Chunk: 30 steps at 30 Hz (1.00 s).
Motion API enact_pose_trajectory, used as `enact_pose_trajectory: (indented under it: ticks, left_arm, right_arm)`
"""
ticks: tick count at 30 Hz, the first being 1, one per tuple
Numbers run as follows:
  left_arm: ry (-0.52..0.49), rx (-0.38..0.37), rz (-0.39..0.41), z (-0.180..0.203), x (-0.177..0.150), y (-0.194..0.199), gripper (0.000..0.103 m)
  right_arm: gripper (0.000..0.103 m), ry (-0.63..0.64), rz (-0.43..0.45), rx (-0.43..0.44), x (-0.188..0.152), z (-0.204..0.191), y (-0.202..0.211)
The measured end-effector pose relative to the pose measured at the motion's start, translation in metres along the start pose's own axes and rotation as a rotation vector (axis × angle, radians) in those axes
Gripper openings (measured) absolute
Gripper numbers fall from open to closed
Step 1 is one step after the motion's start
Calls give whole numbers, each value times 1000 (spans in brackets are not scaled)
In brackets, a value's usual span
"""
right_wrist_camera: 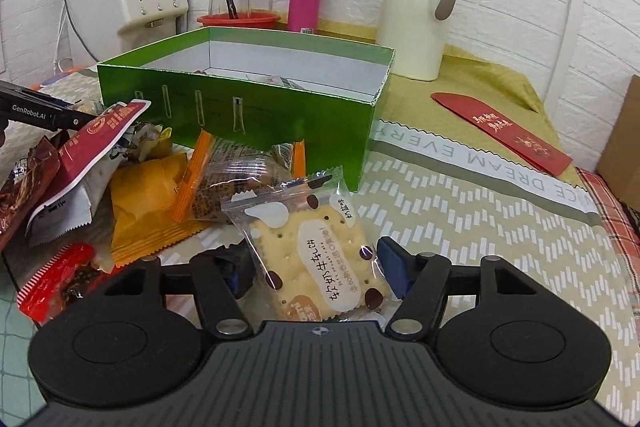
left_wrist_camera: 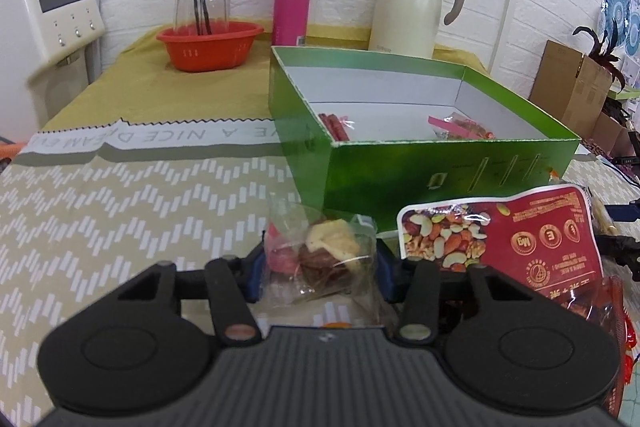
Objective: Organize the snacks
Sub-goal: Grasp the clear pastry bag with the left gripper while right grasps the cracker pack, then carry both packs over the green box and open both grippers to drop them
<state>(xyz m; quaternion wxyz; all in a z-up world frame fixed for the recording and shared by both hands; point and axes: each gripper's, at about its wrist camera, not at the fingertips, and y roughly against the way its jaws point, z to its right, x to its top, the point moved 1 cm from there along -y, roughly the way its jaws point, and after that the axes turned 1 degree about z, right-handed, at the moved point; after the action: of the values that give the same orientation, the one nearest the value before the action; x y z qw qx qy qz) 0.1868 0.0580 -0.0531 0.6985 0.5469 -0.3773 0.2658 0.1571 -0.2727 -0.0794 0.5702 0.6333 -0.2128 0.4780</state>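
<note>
Two or three packets lie on the white floor of the green box point(left_wrist_camera: 400, 187), a red-striped one by its near left wall and a pink-tagged one toward the right, so I judge the sorting barely begun; most of the snacks sit outside it on the patterned tablecloth point(left_wrist_camera: 120, 207), heaped against the box's near wall. Largest in that heap is the red nut bag point(left_wrist_camera: 520, 239), then the orange packet point(right_wrist_camera: 148, 203), the orange-ended brown bar point(right_wrist_camera: 236, 183), and a red wrapper point(right_wrist_camera: 60, 279) at the near edge; all of these are left to go in. The left gripper point(left_wrist_camera: 320, 263) has its blue pads pressed against either side of a clear packet of dried fruit point(left_wrist_camera: 332, 255), which still touches the cloth just before the box. The right gripper point(right_wrist_camera: 316, 267) straddles a milk cracker packet point(right_wrist_camera: 316, 255); its right pad touches the wrapper's edge, its left pad is hidden behind the packet, so I cannot tell whether it is clamped. Smaller wrappers behind the nut bag are crumpled together and cannot be counted; the box's near floor is hidden by its own wall in the right view; print on the packets is too small to read.
</note>
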Motion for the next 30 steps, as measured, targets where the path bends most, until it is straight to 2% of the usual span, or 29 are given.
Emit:
enact_pose_trajectory:
  ticks: [5, 9, 13, 16, 20, 26, 30]
  left_arm:
    - [45, 28, 17, -7, -2, 12, 48]
    - [76, 56, 56, -10, -1, 36, 48]
    - [85, 92, 108, -1, 2, 65, 48]
    - [59, 96, 144, 16, 6, 80, 49]
    - [29, 63, 183, 41, 11, 95, 49]
    - [24, 70, 226, 69, 24, 95, 50]
    - [9, 111, 244, 74, 32, 94, 50]
  right_arm:
    - [102, 52, 4, -76, -4, -15, 12]
    - [103, 8, 30, -148, -3, -21, 27]
    - [102, -90, 119, -205, 2, -33, 56]
    - [102, -187, 193, -193, 12, -48, 76]
    - [102, -297, 232, -122, 28, -69, 86]
    - [102, -276, 279, -124, 43, -101, 76]
    - [102, -292, 288, -130, 51, -103, 70]
